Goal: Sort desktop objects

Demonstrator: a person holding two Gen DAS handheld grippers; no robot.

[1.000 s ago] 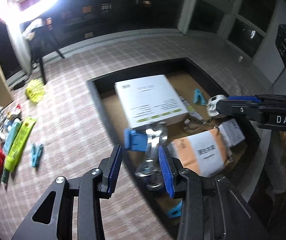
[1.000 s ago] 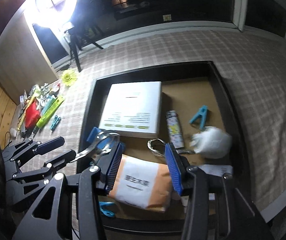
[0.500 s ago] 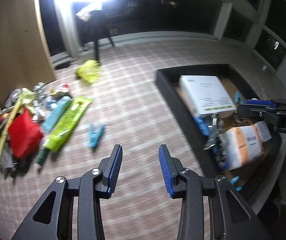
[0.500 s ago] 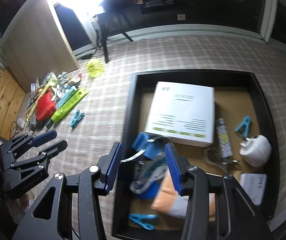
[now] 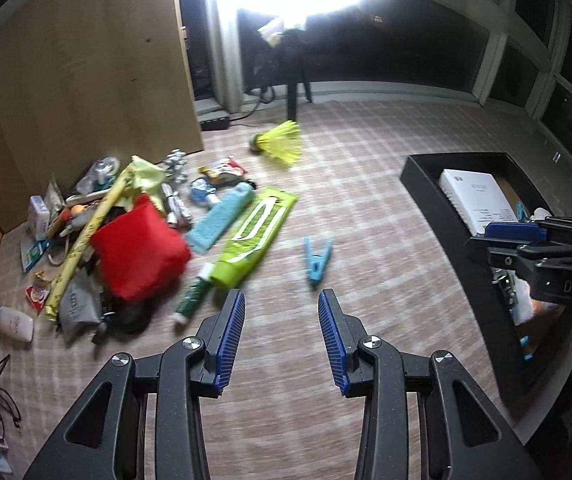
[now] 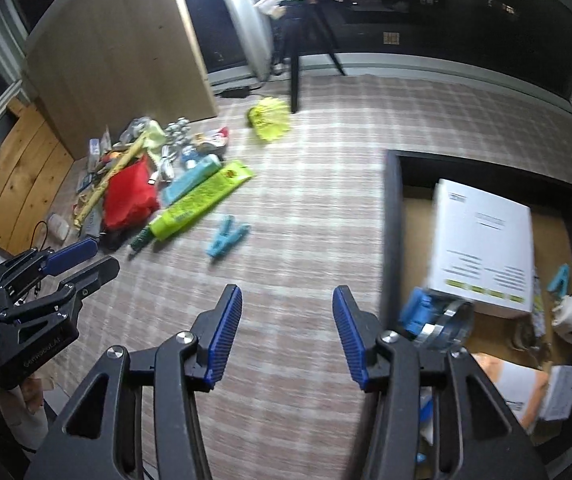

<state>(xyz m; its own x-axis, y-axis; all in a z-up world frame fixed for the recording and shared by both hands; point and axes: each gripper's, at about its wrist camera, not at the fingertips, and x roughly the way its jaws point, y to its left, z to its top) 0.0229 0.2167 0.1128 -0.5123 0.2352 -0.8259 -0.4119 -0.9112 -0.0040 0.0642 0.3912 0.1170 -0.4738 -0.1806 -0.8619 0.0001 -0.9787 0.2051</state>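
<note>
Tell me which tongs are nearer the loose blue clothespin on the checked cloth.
Left. The left tongs hang open just short of the blue clothespin, nearly in line with it. The right tongs, empty and opening, sit farther back beside the black tray.

A plaid-patterned cloth surface [image 5: 365, 208] carries everything. At nine o'clock lies a jumbled pile with a red pouch [image 5: 140, 258], a green packet [image 5: 256, 238] and a light-blue packet [image 5: 222, 218]. A blue clothespin [image 5: 317, 258] lies centrally, a yellow shuttlecock [image 5: 280, 144] at twelve, a black tray [image 6: 391, 216] at three.
</note>
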